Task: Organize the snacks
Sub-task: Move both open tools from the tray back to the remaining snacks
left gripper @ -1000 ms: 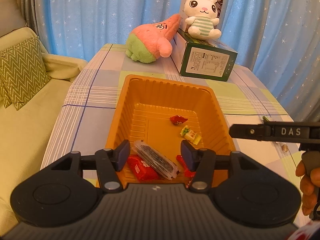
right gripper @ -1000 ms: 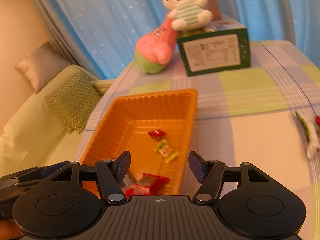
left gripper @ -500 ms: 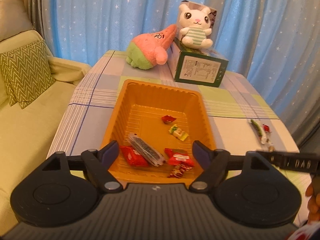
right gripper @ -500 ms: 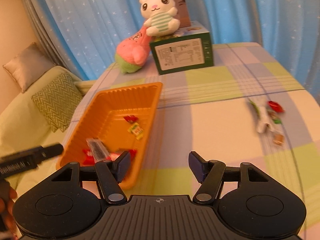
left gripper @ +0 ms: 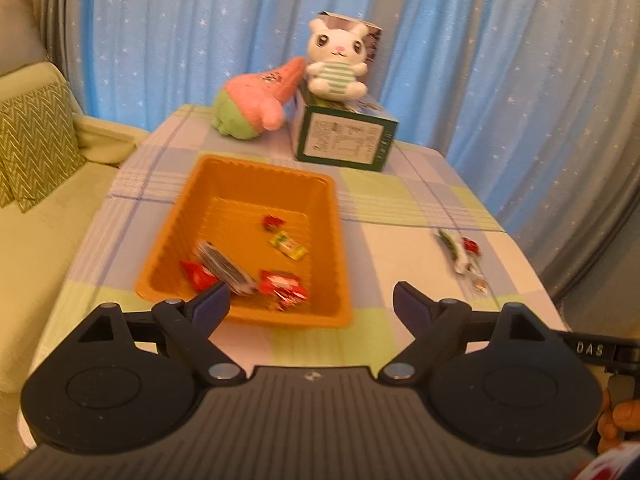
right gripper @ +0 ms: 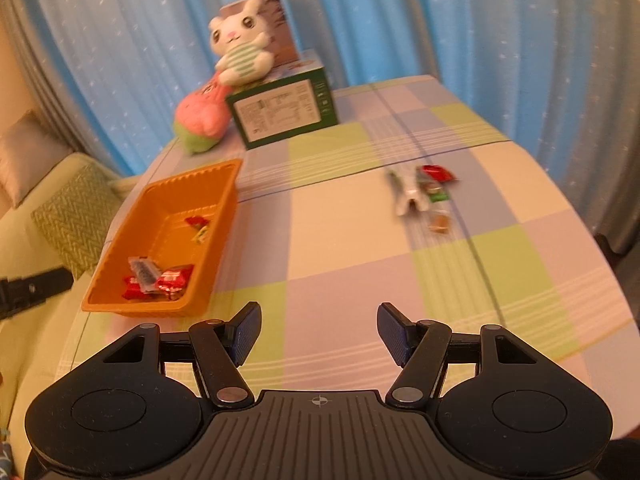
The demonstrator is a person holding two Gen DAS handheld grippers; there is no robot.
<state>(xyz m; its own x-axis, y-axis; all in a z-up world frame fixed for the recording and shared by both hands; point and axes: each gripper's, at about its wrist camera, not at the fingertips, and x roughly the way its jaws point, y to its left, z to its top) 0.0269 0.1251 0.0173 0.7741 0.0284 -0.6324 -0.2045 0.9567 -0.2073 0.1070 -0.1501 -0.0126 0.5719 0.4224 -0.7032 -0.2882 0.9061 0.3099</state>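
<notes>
An orange tray [left gripper: 192,196] [right gripper: 120,248] sits on the checked tablecloth and holds several snacks: red wrappers [left gripper: 282,286] [right gripper: 174,276], a dark striped packet [left gripper: 222,264] and a small yellow-green candy [left gripper: 288,244]. A loose cluster of snacks [right gripper: 420,192] [left gripper: 464,256] lies on the cloth to the tray's right. My left gripper [left gripper: 310,304] is open and empty above the tray's near end. My right gripper [right gripper: 320,330] is open and empty over bare cloth, well short of the loose snacks.
A green box [left gripper: 344,140] [right gripper: 286,112] with a white bunny plush [left gripper: 338,66] on top and a pink plush [left gripper: 256,100] beside it stand at the table's far end. A sofa with a zigzag cushion [left gripper: 32,140] lies left. Blue curtains hang behind.
Both grippers have pulled back from the tray and risen. The left jaws have opened wider. The right gripper has swung right, from over the tray to face the loose snacks.
</notes>
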